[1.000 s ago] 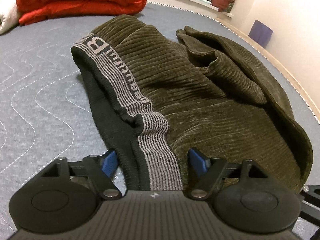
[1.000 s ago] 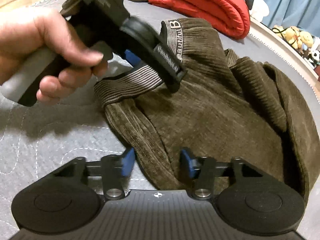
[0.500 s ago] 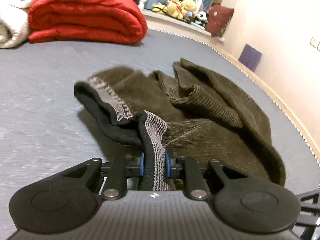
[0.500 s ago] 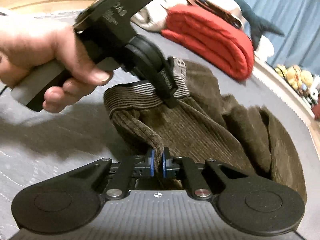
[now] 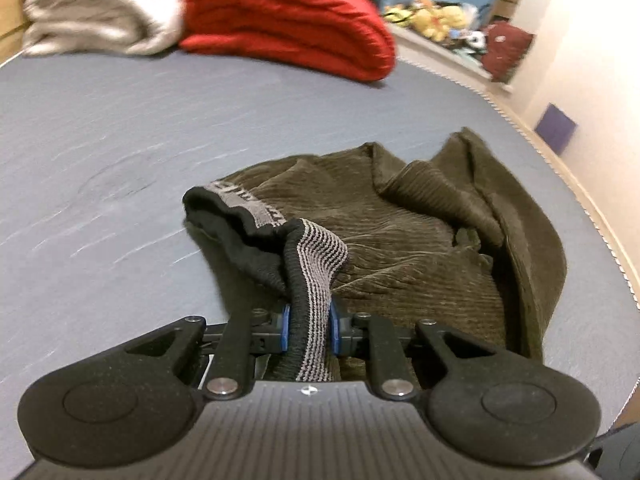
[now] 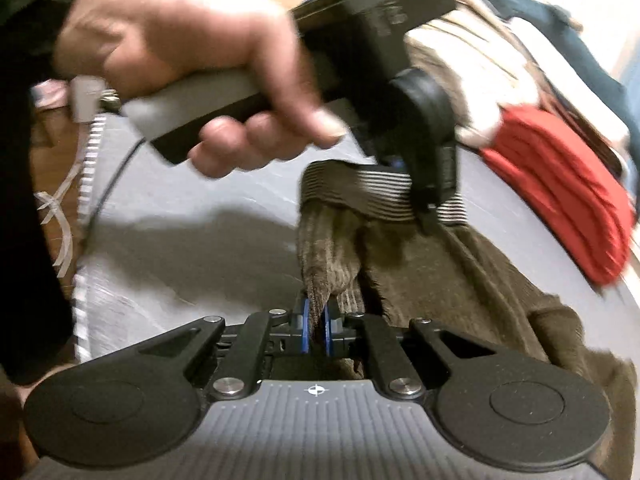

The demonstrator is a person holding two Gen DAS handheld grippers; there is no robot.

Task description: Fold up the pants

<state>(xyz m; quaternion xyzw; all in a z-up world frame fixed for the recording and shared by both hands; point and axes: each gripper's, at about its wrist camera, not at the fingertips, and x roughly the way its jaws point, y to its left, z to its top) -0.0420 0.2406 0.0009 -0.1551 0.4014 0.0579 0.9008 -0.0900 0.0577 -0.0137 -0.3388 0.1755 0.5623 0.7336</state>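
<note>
Pants [image 5: 400,248] of olive corduroy lay bunched on the grey mattress [image 5: 120,152], their striped waistband [image 5: 316,264] pinched in the left gripper [image 5: 307,326] and a fold clamped in the right gripper [image 6: 316,330], whose view alone showed the hand [image 6: 180,48] holding the left tool.

Warm, dim indoor light fills both fisheye views, and straight lines bow toward the rounded, dark-cornered edges. In the left wrist view the red blanket [image 5: 288,24] and the grey mattress [image 5: 100,152] smear with motion blur, while the olive corduroy pants [image 5: 420,248] stay fairly sharp. In the right wrist view the person's hand [image 6: 188,60] is blurred and casts a broad soft shadow [image 6: 200,248] on the mattress below it, with pale overexposed patches at the upper right.
</note>
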